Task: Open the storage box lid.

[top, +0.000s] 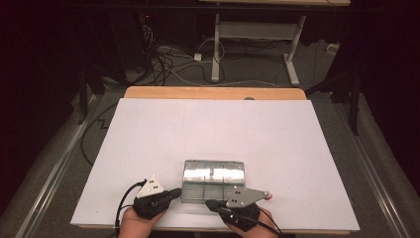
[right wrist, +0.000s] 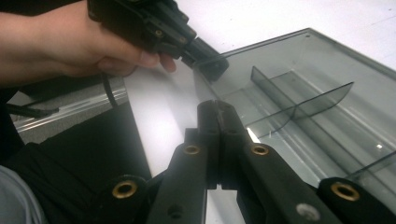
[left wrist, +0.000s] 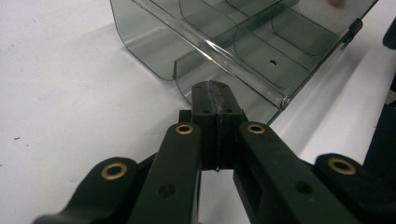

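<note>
Reading for brands or labels turned up nothing — no legible writing showed on the clear plastic organizer box (top: 213,181), on either gripper, or on the white table sheet (top: 213,129).

The box lay near the front edge of the sheet, roughly at its middle, between the two hands. It was smoke-tinted and see-through, with its lid swung up at the far side, catching a bright glare in the high view. Thin upright dividers (right wrist: 299,100) split the tray into several compartments, and each compartment seen held only bare plastic floor. A small round hole (left wrist: 272,61) marked one panel in the left gripper view.

The left gripper (top: 174,193) sat just beside the box's left near corner, its jaws pressed flat together with nothing between them; in its own view the shut tips (left wrist: 215,95) pointed at a curved wall of the box — whether they touched it could not be told. The right gripper (top: 212,204) sat at the box's near edge, jaws likewise closed tight and empty, its tips (right wrist: 217,112) over the near rim.
</note>
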Available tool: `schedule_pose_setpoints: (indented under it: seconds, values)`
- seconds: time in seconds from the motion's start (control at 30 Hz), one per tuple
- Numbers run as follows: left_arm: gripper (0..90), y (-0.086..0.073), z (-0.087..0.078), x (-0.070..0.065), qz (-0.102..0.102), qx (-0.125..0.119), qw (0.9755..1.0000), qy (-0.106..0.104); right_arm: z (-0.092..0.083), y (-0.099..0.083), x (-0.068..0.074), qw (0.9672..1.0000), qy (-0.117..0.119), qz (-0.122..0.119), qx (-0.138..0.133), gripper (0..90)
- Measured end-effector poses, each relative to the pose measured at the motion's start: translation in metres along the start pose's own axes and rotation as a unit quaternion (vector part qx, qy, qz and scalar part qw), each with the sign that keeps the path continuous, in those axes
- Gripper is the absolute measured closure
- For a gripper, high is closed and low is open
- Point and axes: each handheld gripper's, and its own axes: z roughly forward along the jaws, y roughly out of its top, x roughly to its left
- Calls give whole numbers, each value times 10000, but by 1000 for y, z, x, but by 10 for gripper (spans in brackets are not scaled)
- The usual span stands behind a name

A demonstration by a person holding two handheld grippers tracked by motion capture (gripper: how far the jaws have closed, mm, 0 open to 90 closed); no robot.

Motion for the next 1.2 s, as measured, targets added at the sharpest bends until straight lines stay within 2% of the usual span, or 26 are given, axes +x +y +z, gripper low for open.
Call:
schedule_pose_setpoints:
  seconds: [0.47, 0.7, 0.9, 1.2]
  values:
    - [877, 1, 2, -2, 86, 30, 10000, -16, 9, -11, 3, 9997, 73, 35, 241, 900]
    - [878, 1, 3, -3, 127, 85, 9999, -30, 11, -17, -1, 9993, 58, 154, 349, 900]
    - [877, 1, 3, -2, 94, 76, 9999, -51, 12, -22, -5, 9985, 1, 221, 502, 900]
    - [876, 2, 0, 3, -6, -55, 9999, -88, 12, -27, -9, 9981, -43, 329, 514, 900]
